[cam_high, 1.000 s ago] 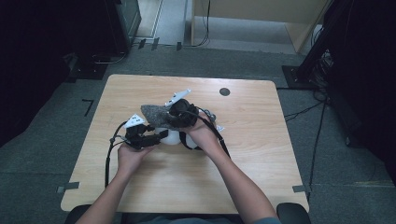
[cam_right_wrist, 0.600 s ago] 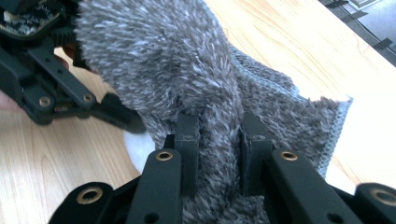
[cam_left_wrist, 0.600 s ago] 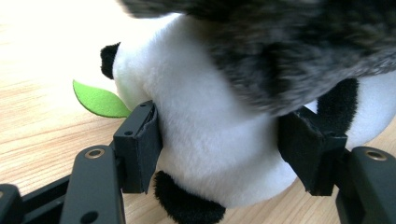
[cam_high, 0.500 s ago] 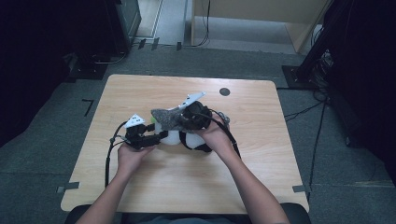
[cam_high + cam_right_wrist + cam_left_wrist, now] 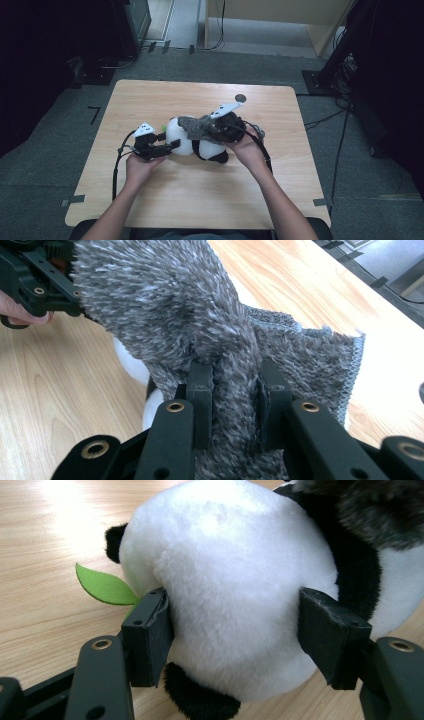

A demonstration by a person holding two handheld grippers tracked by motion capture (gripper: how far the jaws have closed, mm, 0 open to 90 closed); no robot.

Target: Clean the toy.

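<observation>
My table (image 5: pixel 165 200) is a pale wooden top with rounded corners, standing on grey carpet, and most of its near half lies bare in front of me. Near its middle lies the plush panda (image 5: pixel 192 142), white with black patches, resting straight on the wood with a small green leaf (image 5: pixel 107 586) poking out at its left side. Toward the far right edge sits a small dark round spot (image 5: pixel 240 98), perhaps a hole or a sticker; I can't tell which.
</observation>
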